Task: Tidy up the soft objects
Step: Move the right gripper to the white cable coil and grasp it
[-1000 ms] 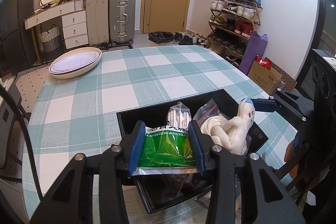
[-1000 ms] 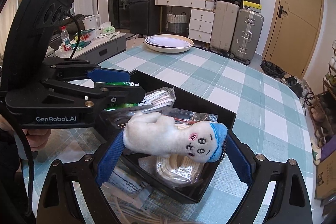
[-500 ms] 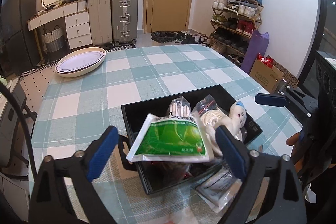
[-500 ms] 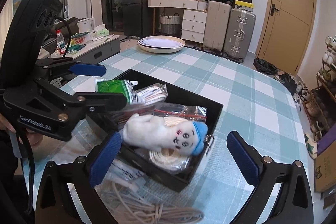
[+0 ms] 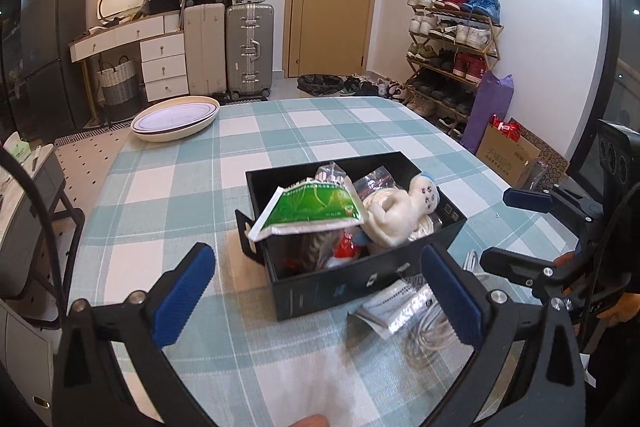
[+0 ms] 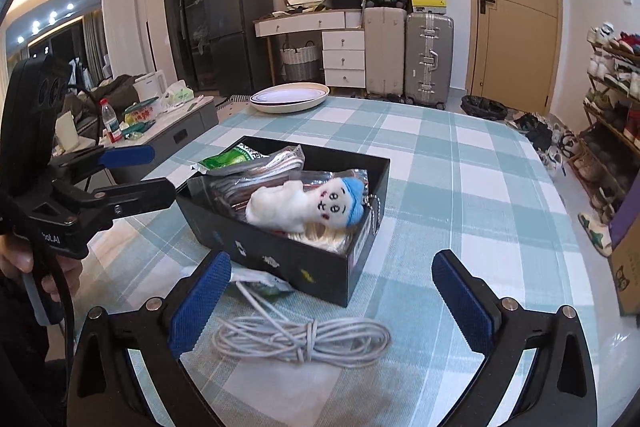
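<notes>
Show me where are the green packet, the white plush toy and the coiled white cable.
green packet [image 5: 308,209], left wrist view, on its printed green face.
white plush toy [image 6: 304,205], right wrist view, on its body beside the face.
coiled white cable [image 6: 304,341], right wrist view, on the bundle's tied middle.

The left gripper [image 5: 318,291] has let go of the green packet [image 5: 310,207], which now lies on the pile in the black box [image 5: 360,277]. The right gripper [image 6: 330,297] has released the plush doll [image 6: 304,205]. Both have just opened wide, nothing between their jaws, and drawn back to the near side of the box.
</notes>
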Demonstrator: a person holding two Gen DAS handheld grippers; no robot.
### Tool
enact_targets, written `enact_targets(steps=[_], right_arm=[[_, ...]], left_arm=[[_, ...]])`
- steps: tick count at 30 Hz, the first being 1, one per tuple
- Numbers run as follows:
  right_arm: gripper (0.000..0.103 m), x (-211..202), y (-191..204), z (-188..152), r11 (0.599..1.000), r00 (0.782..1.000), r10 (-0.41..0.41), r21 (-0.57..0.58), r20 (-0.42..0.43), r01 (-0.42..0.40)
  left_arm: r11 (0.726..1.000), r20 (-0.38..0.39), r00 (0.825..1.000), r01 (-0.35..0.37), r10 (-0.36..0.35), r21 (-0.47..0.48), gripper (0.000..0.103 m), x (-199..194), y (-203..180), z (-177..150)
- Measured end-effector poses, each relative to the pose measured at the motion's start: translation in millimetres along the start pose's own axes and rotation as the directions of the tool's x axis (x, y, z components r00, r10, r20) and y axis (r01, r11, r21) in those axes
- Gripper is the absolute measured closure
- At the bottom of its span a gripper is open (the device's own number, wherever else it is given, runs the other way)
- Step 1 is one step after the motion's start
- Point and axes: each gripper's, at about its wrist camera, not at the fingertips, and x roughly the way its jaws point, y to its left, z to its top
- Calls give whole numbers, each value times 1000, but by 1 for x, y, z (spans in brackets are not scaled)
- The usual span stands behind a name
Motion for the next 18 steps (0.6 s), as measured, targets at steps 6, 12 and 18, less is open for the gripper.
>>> enact_targets(steps=[6,12,18], right_arm=[[1,-6,1,-15,1000,1000,13,18,-16,-13],[1,3,5,-26,1000,996,23,-1,-83,-23],[1,12,-5,-30,998,993,29,51,-117,-23]], left_arm=[[1000,-5,1000,-19,19,-8,0,-7,-3,-17],[1000,-23,999,-28,28,-9,0,-8,-4,-29],[999,-25,999,-39,40,6,0,-8,-5,-33]])
